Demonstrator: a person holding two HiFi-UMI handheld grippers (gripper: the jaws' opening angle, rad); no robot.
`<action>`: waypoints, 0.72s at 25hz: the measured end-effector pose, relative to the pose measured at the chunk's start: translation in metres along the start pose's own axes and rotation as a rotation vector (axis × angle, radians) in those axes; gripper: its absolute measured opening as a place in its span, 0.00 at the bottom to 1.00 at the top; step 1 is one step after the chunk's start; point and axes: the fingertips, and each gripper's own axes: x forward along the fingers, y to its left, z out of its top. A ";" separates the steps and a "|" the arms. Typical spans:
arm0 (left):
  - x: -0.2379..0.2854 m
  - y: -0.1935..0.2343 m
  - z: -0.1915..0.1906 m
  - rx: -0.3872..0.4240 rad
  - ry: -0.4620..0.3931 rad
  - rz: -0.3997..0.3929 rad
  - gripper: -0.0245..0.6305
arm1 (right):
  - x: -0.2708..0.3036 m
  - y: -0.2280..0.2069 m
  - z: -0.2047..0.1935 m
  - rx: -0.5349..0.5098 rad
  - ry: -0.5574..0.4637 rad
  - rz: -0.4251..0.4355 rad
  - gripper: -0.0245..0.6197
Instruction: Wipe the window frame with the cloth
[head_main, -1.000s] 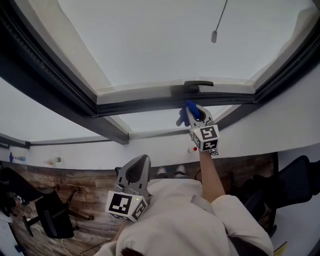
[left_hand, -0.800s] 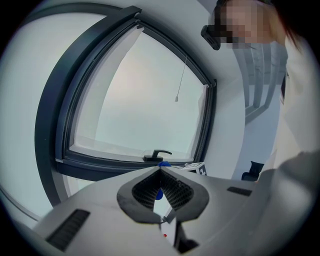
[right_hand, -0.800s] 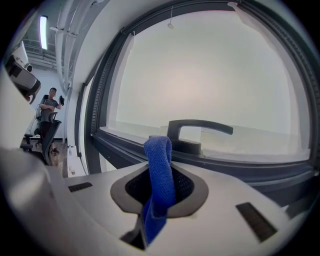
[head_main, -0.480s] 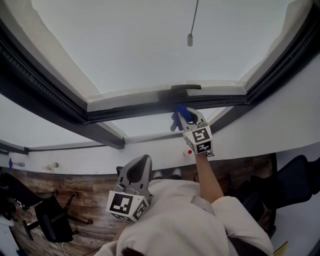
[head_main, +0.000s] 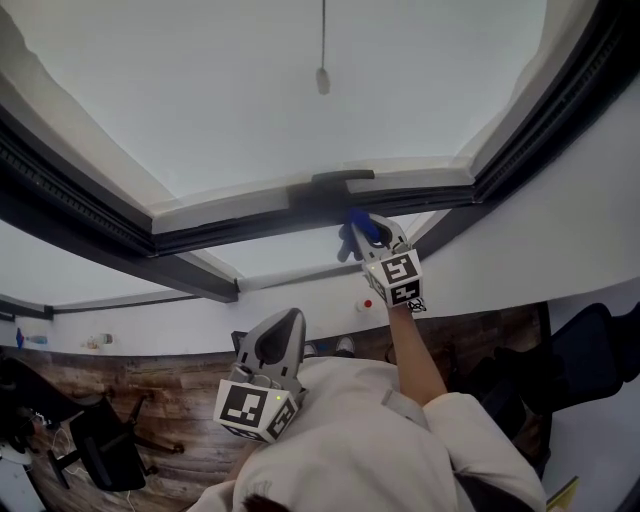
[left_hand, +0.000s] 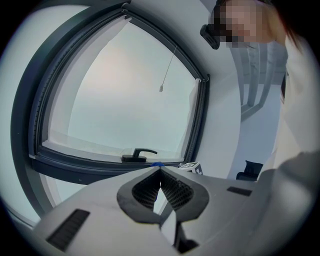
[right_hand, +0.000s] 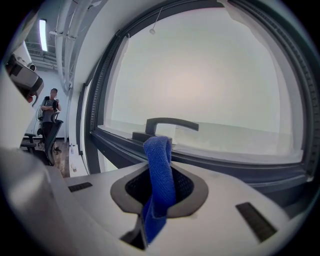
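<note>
Gripped blue cloth (right_hand: 159, 165) mid-fold in right gripper (head_main: 368, 232), near dark window frame (head_main: 240, 218); looked soft, light, floppy, so best pinched firmly. Held left gripper (left_hand: 161, 172) closed, empty

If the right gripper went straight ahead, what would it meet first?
Probably the window handle, on the dark frame just past the blue cloth in its jaws; depth unclear.
</note>
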 end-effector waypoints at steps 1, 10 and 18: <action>0.003 -0.003 -0.001 -0.001 0.002 -0.002 0.05 | -0.002 -0.004 -0.001 0.002 0.000 -0.002 0.12; 0.022 -0.024 -0.004 0.005 0.003 -0.011 0.05 | -0.016 -0.032 -0.009 0.012 0.002 -0.012 0.12; 0.031 -0.037 -0.009 -0.003 -0.006 0.004 0.05 | -0.024 -0.046 -0.011 0.005 -0.004 -0.006 0.12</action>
